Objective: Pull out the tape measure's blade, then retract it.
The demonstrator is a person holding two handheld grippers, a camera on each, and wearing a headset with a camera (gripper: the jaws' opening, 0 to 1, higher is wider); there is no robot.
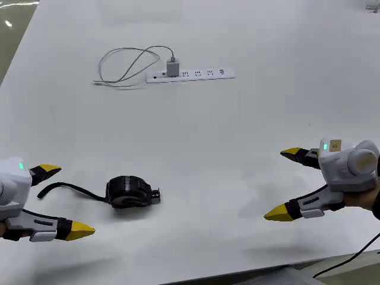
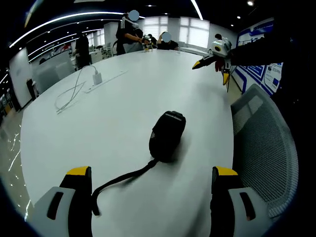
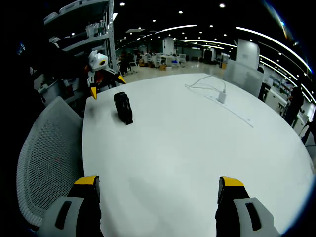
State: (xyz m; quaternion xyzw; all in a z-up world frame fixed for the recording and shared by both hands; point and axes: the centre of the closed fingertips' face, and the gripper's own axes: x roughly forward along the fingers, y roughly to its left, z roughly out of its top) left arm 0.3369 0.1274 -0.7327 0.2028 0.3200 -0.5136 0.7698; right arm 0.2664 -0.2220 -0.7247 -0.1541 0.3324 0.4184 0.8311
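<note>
Tape measure (image 1: 129, 192) is laid on white table (image 1: 249, 130), blade not pulled out, its strap (image 1: 62, 190) trailed toward L gripper (image 1: 70, 199). L gripper is held wide open just beside it, nothing gripped. R gripper (image 1: 280, 184) is also held wide open & empty, well apart from tape measure. Power strip (image 1: 190, 74) w/ cable is seen at far side.

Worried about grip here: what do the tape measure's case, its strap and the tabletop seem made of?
Tape measure case: black, matt, probably rubber-coated plastic, given its dull highlights. Strap: thin black cord or woven band, limp, since it lies in a loose curve. Tabletop: smooth white laminate or similar, semi-gloss, with soft reflections of ceiling lights.
</note>
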